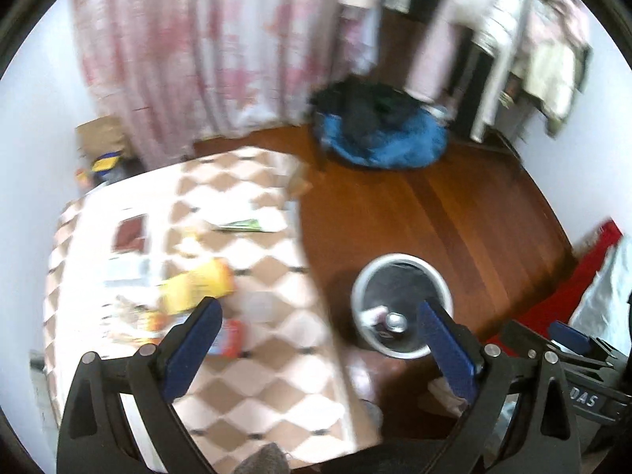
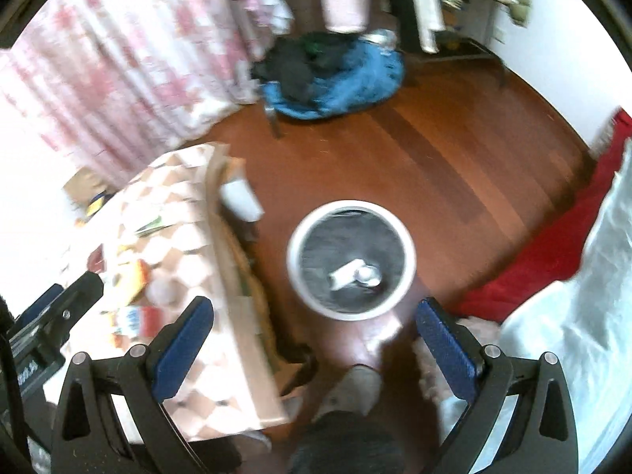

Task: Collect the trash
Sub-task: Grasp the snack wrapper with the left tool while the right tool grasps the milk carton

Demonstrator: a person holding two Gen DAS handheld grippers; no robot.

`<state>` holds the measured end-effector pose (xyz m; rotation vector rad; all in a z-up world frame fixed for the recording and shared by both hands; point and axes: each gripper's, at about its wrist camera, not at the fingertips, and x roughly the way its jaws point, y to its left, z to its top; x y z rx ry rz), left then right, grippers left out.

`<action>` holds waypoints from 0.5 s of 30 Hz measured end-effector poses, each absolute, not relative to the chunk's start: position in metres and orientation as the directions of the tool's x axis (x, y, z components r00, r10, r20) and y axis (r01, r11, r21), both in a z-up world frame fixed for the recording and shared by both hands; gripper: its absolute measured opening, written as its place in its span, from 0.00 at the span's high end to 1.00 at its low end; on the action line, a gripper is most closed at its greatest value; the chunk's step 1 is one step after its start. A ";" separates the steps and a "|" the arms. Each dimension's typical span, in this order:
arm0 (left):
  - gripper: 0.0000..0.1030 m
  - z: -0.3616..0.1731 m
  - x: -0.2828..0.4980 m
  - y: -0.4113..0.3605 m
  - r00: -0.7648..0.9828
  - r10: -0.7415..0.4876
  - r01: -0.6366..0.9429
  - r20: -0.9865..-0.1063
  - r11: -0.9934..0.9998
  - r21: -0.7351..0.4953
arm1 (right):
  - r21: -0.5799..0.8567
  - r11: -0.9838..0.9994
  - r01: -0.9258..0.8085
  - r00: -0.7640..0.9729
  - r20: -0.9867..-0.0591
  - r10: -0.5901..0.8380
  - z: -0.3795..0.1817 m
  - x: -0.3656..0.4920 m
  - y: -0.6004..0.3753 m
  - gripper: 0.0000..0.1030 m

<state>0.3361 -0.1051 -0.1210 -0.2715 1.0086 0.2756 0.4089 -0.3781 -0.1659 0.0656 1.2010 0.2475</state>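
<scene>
Both the left claw and the right claw are wide and hold nothing. The yellow bag lies on the checkered surface, near the round bin on the floor. It looks light and crinkly, so pinch it by an edge.

We look down past our right gripper, its blue-padded jaws spread wide and empty, at a round white-rimmed bin on the wooden floor. Pale scraps lie inside. A checkered table stands left.
</scene>
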 end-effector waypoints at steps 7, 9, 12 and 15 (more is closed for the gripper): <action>0.02 -0.176 0.253 0.010 0.348 0.228 -0.571 -0.910 0.821 -0.012 | 0.160 0.889 -0.429 0.228 -0.933 0.277 -0.187 0.384 -0.228 0.00; 0.02 -0.202 0.228 0.034 0.285 0.231 -0.616 -0.930 0.788 0.007 | 0.156 0.855 -0.495 0.184 -0.943 0.279 -0.206 0.375 -0.185 0.00; 0.02 -0.243 0.195 0.065 0.192 0.239 -0.669 -0.952 0.742 0.051 | 0.107 0.781 -0.615 0.128 -0.964 0.232 -0.246 0.359 -0.121 0.00; 0.02 -0.273 0.173 0.090 0.126 0.234 -0.698 -0.964 0.711 0.081 | 0.026 0.681 -0.732 0.103 -0.983 0.149 -0.286 0.348 -0.062 0.00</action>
